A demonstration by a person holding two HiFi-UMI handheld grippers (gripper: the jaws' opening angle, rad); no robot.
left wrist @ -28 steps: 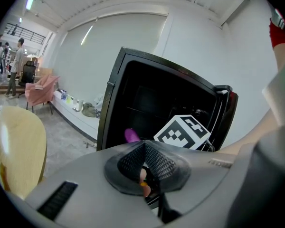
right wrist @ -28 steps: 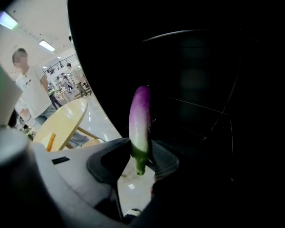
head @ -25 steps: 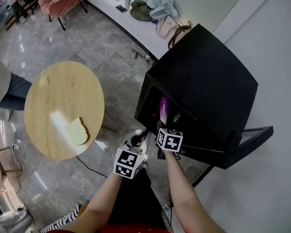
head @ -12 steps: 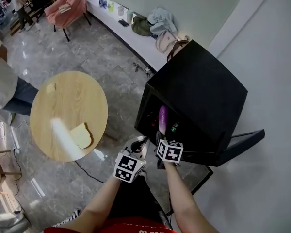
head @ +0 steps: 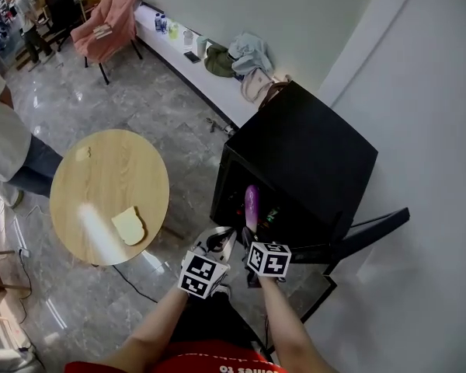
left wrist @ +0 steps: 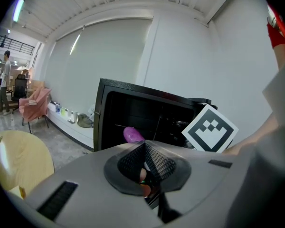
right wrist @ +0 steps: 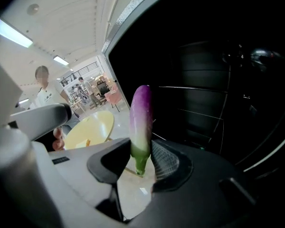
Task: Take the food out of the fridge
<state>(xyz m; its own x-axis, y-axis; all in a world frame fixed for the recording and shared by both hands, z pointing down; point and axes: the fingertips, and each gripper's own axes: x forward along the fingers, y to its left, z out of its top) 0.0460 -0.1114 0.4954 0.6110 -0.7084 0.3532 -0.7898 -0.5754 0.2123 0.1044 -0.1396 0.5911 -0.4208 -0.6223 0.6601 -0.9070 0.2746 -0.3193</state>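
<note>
A grey marble floor point(head: 140, 92) runs up to a white wall point(head: 427, 130), and a black fridge point(head: 303, 154) stands against that wall with its door point(head: 369, 231) swung wide to the right.

The eggplant point(head: 252, 204) stands upright at the mouth of the fridge, purple end up and green stem end down. Whether it is fully clear of the opening cannot be told. The right gripper point(right wrist: 141, 161) grasps it: the 2 jaws press on the green lower end from either side, and the purple body rises above them. In the head view this gripper sits just below the eggplant, its marker cube towards the camera.

Inside, the fridge is dark. Thin wire shelves point(right wrist: 194, 89) cross it, and small red and green glints point(head: 270, 214) show low in the opening, too dim to name.

The left gripper point(left wrist: 144, 151) hangs just beside the right one, at its left, in front of the fridge. Its jaws are clenched together at the tips with nothing gripped. Bits of colour show through the gap below the pads, too small to tell.

Further left stands a round wooden table point(head: 116, 177). On it lie 1 slice of bread point(head: 128, 226) near the front edge and 1 small crumb-like piece point(head: 83, 154) near the far edge, well apart. A person point(head: 4, 142) stands beside the table at the left edge of the head view. Along the far wall a low white ledge point(head: 194, 72) bears bags point(head: 248, 53) and bottles, and a chair point(head: 101, 14) draped in pink stands near it
</note>
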